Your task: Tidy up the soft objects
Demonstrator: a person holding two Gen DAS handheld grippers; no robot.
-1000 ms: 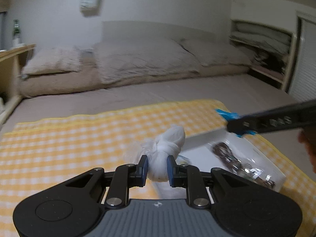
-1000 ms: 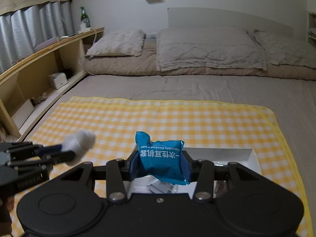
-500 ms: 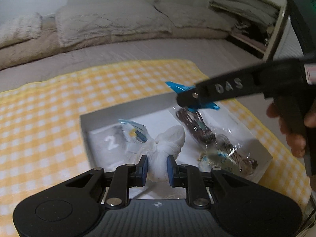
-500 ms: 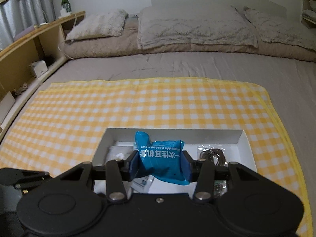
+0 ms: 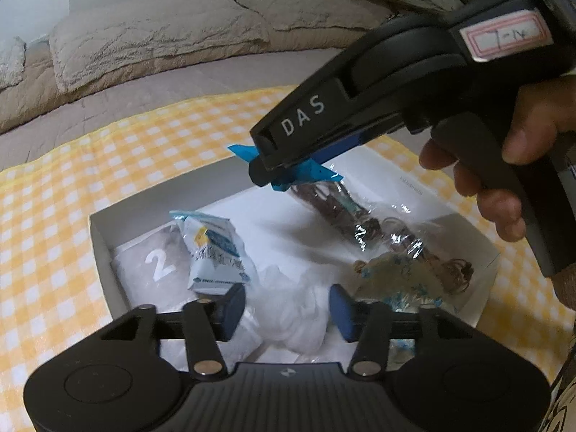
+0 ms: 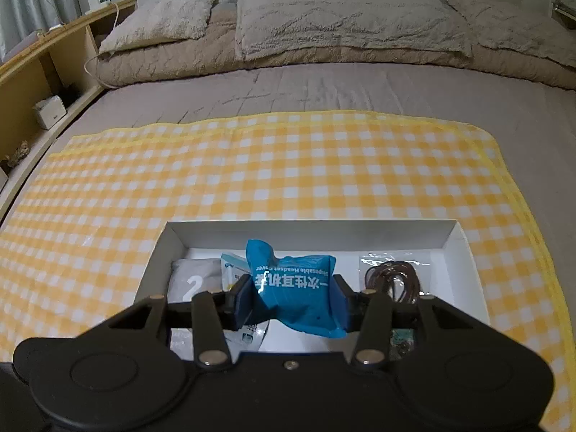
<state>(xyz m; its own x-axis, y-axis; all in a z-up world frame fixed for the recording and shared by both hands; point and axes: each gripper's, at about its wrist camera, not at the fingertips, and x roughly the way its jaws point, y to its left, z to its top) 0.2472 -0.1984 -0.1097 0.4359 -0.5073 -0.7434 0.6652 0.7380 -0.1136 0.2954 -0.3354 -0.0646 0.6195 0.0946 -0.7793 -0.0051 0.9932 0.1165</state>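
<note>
between the opening left fingers (image 5: pixel 286 309) lies the white bundle (image 5: pixel 291 309), unpressed.

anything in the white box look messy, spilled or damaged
Nothing stands out. The white box sits flat on the checked cloth, holding sealed packets and a white cloth bundle between the opening left tongs. The blue packet is crumpled only where the right tongs squeeze it.
</note>
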